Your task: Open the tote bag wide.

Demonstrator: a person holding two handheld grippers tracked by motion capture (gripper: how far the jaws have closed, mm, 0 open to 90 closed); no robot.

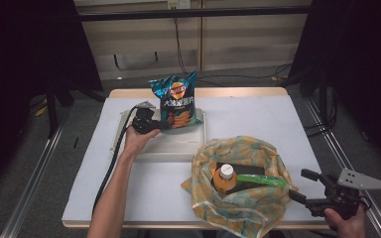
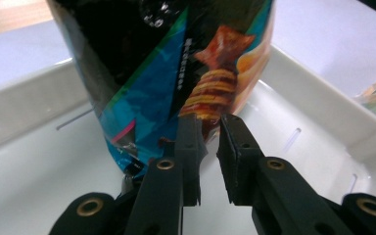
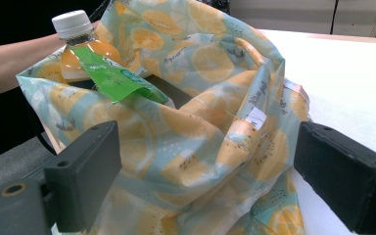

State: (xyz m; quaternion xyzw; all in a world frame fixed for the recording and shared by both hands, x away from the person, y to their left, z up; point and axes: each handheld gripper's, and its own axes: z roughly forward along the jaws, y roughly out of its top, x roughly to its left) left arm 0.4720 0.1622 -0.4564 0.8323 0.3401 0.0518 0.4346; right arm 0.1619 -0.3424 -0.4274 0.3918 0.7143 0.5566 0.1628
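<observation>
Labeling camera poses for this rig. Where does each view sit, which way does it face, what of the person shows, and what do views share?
High view: above the person's side, looking forward and down on the table; both forearms, left gripper, right gripper.
Left gripper view: on the left gripper, facing the chip bag in the white tray; jaws nearly closed on the bag's lower edge.
Right gripper view: on the right gripper, facing the cloth bag and juice bottle; a forearm at left.
Shared: chip bag in high and left; cloth bag in all.
</observation>
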